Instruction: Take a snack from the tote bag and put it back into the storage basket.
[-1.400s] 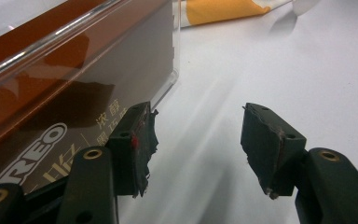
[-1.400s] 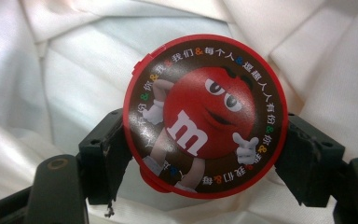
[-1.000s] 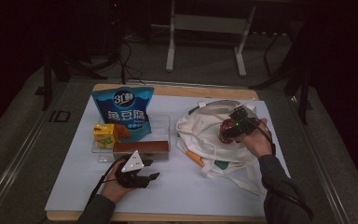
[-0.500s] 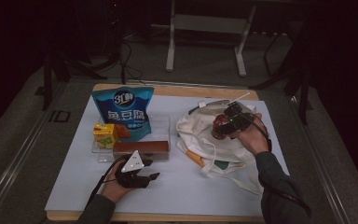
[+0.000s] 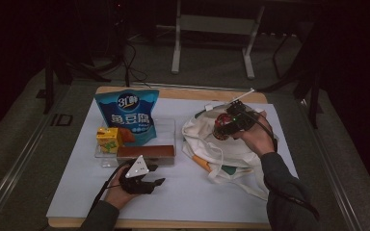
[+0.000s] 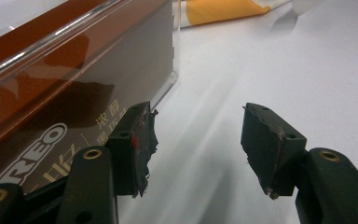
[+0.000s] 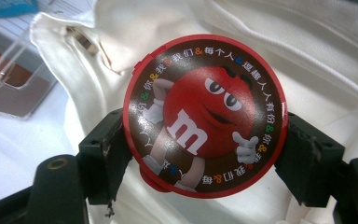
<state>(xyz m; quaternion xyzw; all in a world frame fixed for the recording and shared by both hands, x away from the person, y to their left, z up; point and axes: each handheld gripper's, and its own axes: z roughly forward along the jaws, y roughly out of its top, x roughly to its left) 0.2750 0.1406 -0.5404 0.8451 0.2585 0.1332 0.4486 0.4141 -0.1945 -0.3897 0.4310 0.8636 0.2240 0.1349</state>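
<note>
Left gripper point(image 5: 160, 182) rests low on the white table cover point(image 5: 197, 202) at the near edge, held in the left hand point(image 5: 117, 192). Its jaws stand wide apart with bare cover between them; nothing gripped. In the left gripper view the gripper point(image 6: 196, 140) has its left-side pad just beside the front wall of a clear plastic tray point(image 6: 168, 70); cannot tell whether it touches. Behind that wall lies a brown biscuit box point(image 6: 51, 107). From the high view the box point(image 5: 146, 152) lies along the tray's front, with a yellow carton point(image 5: 108, 138) and a blue snack bag point(image 5: 127, 115) standing behind it in the same tray. Farther off to the right, the right gripper point(image 5: 221, 130), in the right hand point(image 5: 257, 137), is above a white cloth bag point(image 5: 212, 149) lying crumpled on the cover. Right gripper view: the gripper point(image 7: 205, 149) is closed on a round red candy tin point(image 7: 205, 114), one jaw pressing on each side of its rim, printed lid facing the camera. The tin point(image 5: 220, 126) is held above the bag's cloth.
</note>
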